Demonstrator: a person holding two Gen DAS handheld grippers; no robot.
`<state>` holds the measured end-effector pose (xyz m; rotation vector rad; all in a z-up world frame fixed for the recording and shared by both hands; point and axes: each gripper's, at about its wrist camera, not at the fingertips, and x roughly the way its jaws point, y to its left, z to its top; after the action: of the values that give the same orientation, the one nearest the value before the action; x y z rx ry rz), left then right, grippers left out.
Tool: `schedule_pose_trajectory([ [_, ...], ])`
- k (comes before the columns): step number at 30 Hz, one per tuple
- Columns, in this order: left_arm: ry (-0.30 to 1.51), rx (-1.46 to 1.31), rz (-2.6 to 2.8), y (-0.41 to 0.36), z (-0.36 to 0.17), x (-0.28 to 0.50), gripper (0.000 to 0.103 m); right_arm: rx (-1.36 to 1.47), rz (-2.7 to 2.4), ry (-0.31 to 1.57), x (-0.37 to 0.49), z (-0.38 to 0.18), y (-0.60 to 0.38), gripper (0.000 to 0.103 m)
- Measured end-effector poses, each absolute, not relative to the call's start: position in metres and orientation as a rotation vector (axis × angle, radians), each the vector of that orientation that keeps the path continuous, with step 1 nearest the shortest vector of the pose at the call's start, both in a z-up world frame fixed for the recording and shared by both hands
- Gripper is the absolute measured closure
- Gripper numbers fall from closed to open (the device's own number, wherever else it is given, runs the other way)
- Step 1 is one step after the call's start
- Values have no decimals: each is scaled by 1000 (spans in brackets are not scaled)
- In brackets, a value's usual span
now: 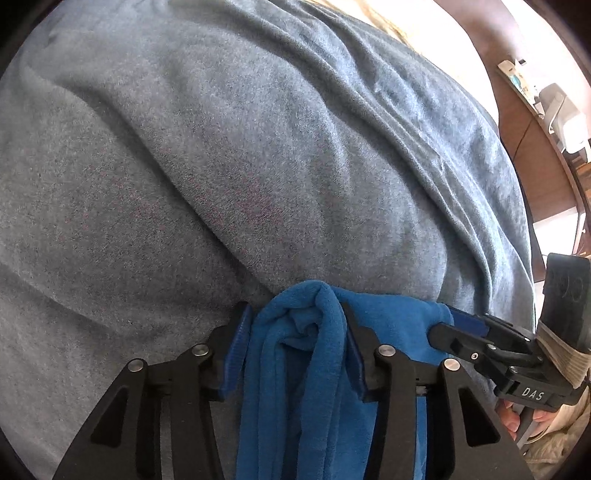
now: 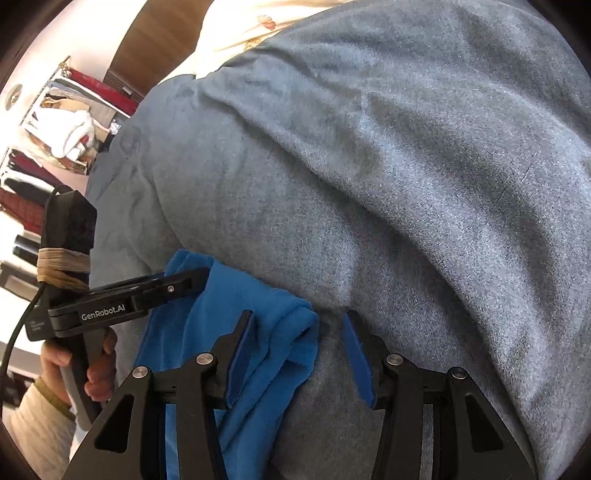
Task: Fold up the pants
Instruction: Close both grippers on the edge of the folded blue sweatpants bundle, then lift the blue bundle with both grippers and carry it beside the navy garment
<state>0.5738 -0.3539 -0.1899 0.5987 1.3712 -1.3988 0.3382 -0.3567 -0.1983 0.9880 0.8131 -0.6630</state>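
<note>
Blue fleece pants (image 1: 314, 369) lie bunched on a grey blanket (image 1: 258, 147). In the left wrist view my left gripper (image 1: 295, 350) points steeply down, and a thick fold of the blue cloth fills the gap between both blue pads. My right gripper (image 1: 454, 323) comes in from the right over the same cloth. In the right wrist view the pants (image 2: 221, 306) reach under the left finger, and their corner ends short of the right pad. Grey blanket (image 2: 406, 184) shows in that gap, so my right gripper (image 2: 301, 350) stands open. The left gripper (image 2: 195, 277) rests on the pants' far edge.
A cream cloth (image 2: 236, 33) lies beyond the blanket's far edge, below a wooden panel (image 2: 155, 40). A rack of clothes (image 2: 66, 122) stands at the left. A hand (image 2: 96, 384) grips the left handle. Wooden furniture (image 1: 535, 155) and a white object (image 1: 565, 118) are at the right.
</note>
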Motion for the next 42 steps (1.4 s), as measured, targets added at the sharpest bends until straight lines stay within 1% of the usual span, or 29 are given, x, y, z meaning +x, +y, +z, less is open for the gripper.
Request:
schedule_pose_trajectory([
  [1,1379,587,-1405,-355,-189,572,68,983,-651,812,339,-198,-357,64],
  [2,1381,580,-1400,-354,-189,571,70,981,-637,809,340,-198,-357,70],
  [3,1375,577,-1398,-354,-187,571,71,982,-620,808,341,-198,-357,72],
  [6,1347,562,-1402,-350,-178,568,75,985,-613,805,341,-194,-357,75],
  [13,1238,519,-1405,-331,-143,564,76,940,-574,773,338,-163,-353,81],
  [21,1105,463,-1410,-295,-89,557,77,796,-524,733,338,-109,-325,82],
  [30,992,344,-1339,-213,-43,548,77,591,-434,684,337,-56,-260,83],
  [36,953,287,-1271,-146,-25,537,77,489,-354,678,339,-35,-209,83],
  [42,945,256,-1206,-83,-22,529,78,376,-259,682,342,-20,-146,84],
])
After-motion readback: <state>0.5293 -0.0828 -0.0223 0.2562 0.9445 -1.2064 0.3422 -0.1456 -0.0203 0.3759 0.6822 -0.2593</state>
